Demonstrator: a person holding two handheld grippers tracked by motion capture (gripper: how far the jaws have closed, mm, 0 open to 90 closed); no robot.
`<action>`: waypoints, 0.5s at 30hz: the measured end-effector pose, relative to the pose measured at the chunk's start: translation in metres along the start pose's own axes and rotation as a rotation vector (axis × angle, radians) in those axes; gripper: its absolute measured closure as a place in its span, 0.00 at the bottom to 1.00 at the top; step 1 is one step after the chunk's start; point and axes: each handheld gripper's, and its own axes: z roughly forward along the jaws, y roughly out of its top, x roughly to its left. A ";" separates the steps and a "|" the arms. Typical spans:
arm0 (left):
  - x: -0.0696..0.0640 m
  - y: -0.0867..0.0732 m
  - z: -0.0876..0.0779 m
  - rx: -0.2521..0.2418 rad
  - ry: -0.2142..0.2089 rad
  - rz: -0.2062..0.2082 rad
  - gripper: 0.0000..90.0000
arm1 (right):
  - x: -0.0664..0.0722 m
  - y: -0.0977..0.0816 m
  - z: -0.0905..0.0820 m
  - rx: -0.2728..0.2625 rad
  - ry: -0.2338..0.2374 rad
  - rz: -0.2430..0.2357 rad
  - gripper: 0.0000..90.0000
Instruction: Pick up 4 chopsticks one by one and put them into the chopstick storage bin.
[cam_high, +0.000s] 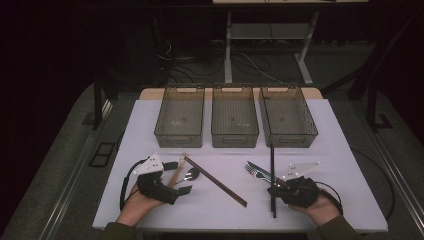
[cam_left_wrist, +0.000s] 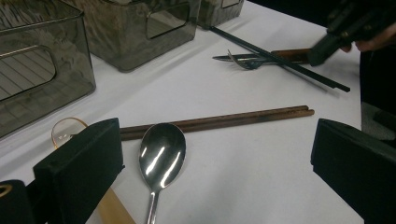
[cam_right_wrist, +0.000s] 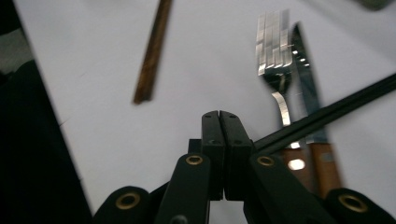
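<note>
**Right gripper clamped on the black chopsticks**

So the right gripper (cam_high: 276, 190) had its jaws pressed together on the black chopsticks (cam_high: 272, 172), which ran from near the right-hand bin (cam_high: 287, 117) back toward the table's front edge, crossing over the fork (cam_right_wrist: 273, 56) and knife (cam_right_wrist: 306, 79). The left gripper (cam_high: 177, 177) sat wide open, holding nothing, with the spoon (cam_left_wrist: 161, 156) lying between its jaws on the white table (cam_high: 225, 210). The brown chopsticks (cam_left_wrist: 219, 120) lay just past the spoon's bowl.

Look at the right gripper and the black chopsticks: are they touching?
Touching. In the right gripper view the right gripper has its jaws pressed together on the black chopsticks, which run out from between them.
</note>
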 end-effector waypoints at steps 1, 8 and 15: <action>0.000 0.000 0.000 0.001 0.001 0.000 0.02 | -0.005 0.002 0.000 -0.005 -0.014 0.010 0.97; 0.000 0.000 0.001 -0.001 0.001 -0.005 0.02 | -0.040 0.022 0.006 -0.036 -0.167 0.128 0.75; 0.000 0.000 0.001 -0.004 -0.002 -0.007 0.02 | -0.064 0.034 0.021 -0.023 -0.251 0.201 0.72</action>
